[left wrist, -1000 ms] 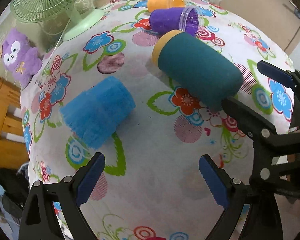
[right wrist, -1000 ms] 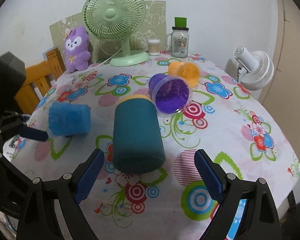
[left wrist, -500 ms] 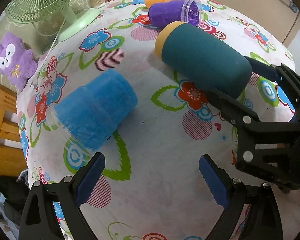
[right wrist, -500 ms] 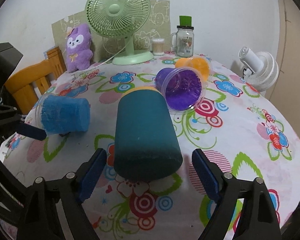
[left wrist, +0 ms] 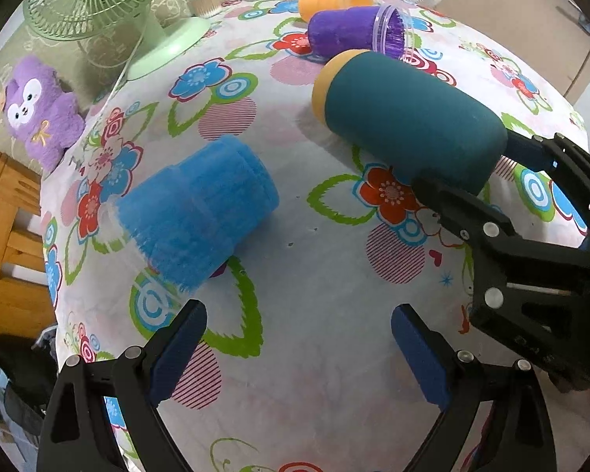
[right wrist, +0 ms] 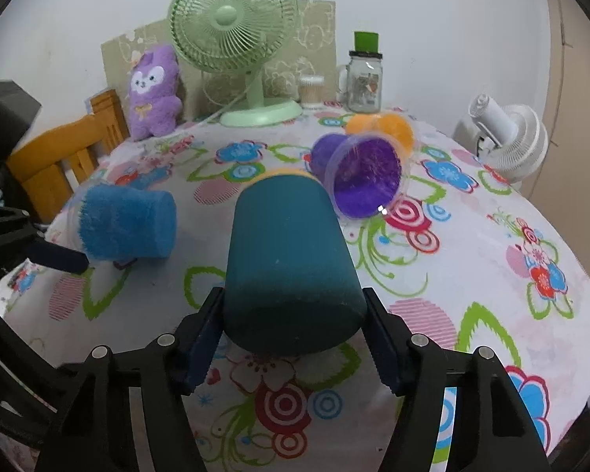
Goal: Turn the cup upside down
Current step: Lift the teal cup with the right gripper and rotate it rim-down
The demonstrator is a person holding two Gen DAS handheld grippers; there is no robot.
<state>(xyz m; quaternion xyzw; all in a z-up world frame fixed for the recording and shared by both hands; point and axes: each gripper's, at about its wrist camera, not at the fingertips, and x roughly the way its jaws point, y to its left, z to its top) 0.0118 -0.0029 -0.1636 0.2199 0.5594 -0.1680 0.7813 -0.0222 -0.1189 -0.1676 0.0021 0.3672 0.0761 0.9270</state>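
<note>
A dark teal cup (right wrist: 291,259) with a yellow rim lies on its side on the flowered tablecloth; it also shows in the left wrist view (left wrist: 409,126). My right gripper (right wrist: 293,338) has its blue pads on both sides of the cup's closed base end and is closed against it. A fuzzy blue cup (left wrist: 196,212) lies on its side to the left, also in the right wrist view (right wrist: 126,224). My left gripper (left wrist: 299,350) is open and empty, just in front of the blue cup.
A purple cup (right wrist: 362,177) and an orange cup (right wrist: 385,126) lie on their sides behind the teal one. A green fan (right wrist: 236,19), purple plush toy (right wrist: 155,90), glass jar (right wrist: 364,82) and white fan (right wrist: 507,133) stand at the far table edge. A wooden chair (right wrist: 59,157) is at left.
My right gripper has moved forward onto the teal cup and its jaws have narrowed from wide open to closed on the base. My left gripper has edged closer to the blue cup, still open.
</note>
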